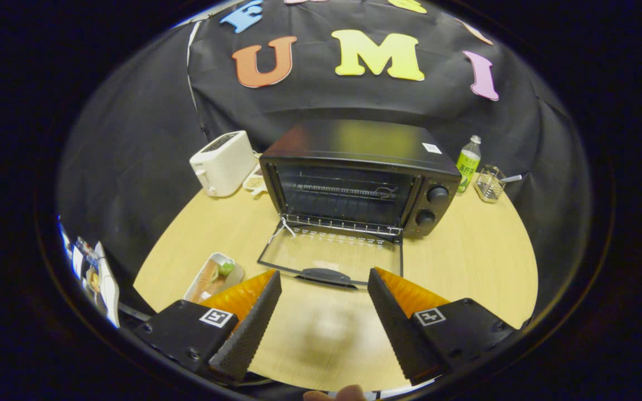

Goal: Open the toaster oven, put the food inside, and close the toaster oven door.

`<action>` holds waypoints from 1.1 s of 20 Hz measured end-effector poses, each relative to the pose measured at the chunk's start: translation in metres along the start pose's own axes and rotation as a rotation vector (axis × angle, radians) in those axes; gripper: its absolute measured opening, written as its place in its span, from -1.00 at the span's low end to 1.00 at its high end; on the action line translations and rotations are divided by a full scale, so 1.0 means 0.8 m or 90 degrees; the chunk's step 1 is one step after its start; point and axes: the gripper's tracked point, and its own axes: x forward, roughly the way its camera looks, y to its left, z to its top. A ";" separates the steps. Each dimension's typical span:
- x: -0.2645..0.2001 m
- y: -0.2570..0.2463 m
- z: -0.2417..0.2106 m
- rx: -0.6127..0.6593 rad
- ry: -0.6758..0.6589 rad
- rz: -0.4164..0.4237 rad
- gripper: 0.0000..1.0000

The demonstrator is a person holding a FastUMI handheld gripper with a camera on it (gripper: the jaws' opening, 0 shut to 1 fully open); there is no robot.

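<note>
A: What stood on the left side of the table?

B: Far on the left there was a white toaster. Nearer, just beyond the left finger, lay a small white tray with the food in it. I could see something like a sausage and a green piece, but the details were too small to tell.

A: And in the middle?

B: The black toaster oven stood there, at the far part of the table. Its glass door was folded down flat on the table, with the handle on the near edge, just ahead of the fingers. Inside, a wire rack was visible. Two knobs were on the right part of its front.

A: What about the gripper?

B: It was released. The fingers stood well apart above the bare table and held nothing.

A: And on the right?

B: Far on the right, beside the oven, there was a bottle with green label, and next to it a small wire basket.
</note>
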 end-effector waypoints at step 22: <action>0.071 0.217 -0.090 0.271 0.341 0.313 0.69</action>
